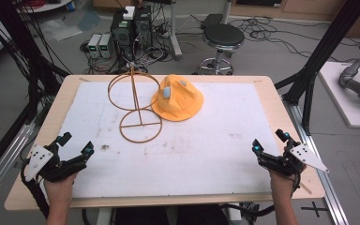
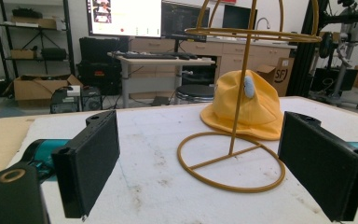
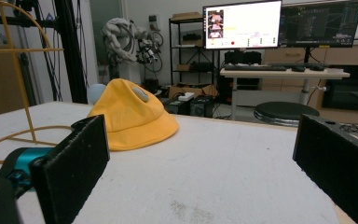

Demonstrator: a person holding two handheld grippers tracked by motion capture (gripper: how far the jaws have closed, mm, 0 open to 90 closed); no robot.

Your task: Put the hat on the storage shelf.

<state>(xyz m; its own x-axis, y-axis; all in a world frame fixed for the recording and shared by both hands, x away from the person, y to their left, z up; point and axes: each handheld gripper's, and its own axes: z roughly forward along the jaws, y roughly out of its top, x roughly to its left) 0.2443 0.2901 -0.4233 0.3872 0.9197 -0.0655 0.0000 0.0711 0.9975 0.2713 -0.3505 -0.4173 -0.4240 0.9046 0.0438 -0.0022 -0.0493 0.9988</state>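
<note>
The yellow bucket hat (image 1: 177,104) lies brim-down on the white mat (image 1: 206,154), at the far middle of the table, with a small grey-blue patch on its crown. Just beside the hat, to its left in the high view, stands the gold wire hat stand (image 1: 135,104): a round base ring flat on the mat, a thin upright post, and a wire hoop at the top. The hat's brim comes close to the stand's base ring, and in the left gripper view the post crosses in front of the hat, but whether they touch cannot be told.

As the work appears to be getting the hat onto the stand, nothing of it looks done yet: the hat rests on the mat untouched, the stand's top is bare, and both grippers are well away from the hat. Left to do, by this reading, are the reach, the grasp of the hat, the lift and the setting on the hoop.

The left gripper (image 1: 78,150) rests low near the table's front left corner, far from the hat, held in the person's hand with its jaws spread wide and nothing between them; its own view looks across the mat toward the stand and hat. The right gripper (image 1: 271,144) sits near the front right corner, likewise well apart from the hat, jaws wide and empty, aimed toward the hat.
</note>
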